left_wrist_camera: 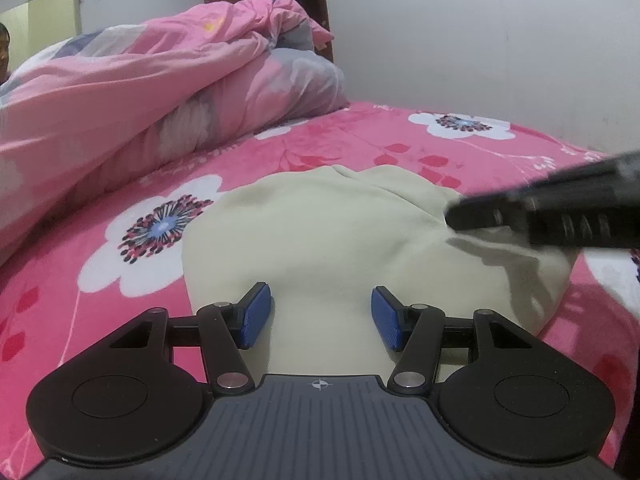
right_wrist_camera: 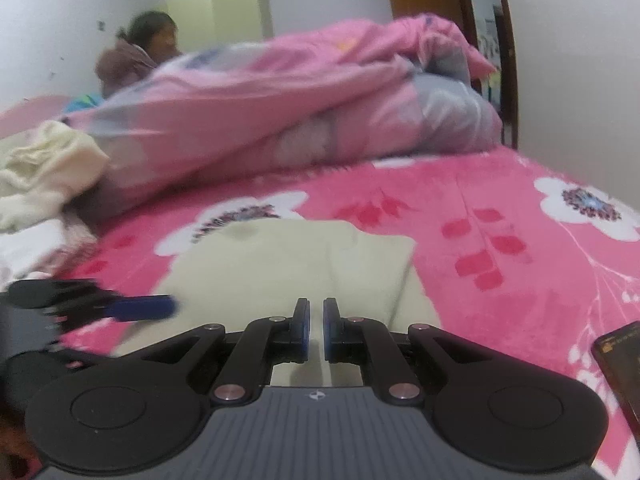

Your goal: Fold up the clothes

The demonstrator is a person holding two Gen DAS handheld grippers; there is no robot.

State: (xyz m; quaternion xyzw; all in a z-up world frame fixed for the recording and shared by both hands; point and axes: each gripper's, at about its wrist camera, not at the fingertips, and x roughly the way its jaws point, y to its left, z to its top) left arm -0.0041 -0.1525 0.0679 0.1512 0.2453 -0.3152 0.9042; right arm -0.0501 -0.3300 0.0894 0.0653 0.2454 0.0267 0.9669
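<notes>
Two grippers: both over one cream garment (left_wrist_camera: 320, 236) on the bed.
Left gripper (left_wrist_camera: 321, 314): fingers spread wide, blue pads (left_wrist_camera: 254, 316) well apart, nothing between them; cream cloth lies under the gap, whether the tips touch it cannot be told.
Right gripper (right_wrist_camera: 316, 330): fingers drawn nearly together, a thin slit left between the blue pads (right_wrist_camera: 305, 330); whether any cloth is nipped there cannot be told. In the left wrist view it shows as a blurred black bar coming in from the right, its tip on or just above the garment's right part.
Garment, place: on the pink flowered bedsheet (left_wrist_camera: 400, 148), in front of both grippers, near the bed's front.
Garment, look: pale cream, soft, folded into a rounded block; a fold edge runs across its far right part, the surface mostly smooth.
Behind: a heaped pink quilt (left_wrist_camera: 160, 80), well apart from the garment.
Left of bed: more cream clothes (right_wrist_camera: 44, 172), crumpled beside the quilt.
Right edge: a dark phone (right_wrist_camera: 624, 360) on the sheet.
Background: a seated person (right_wrist_camera: 140, 52), blurred.
</notes>
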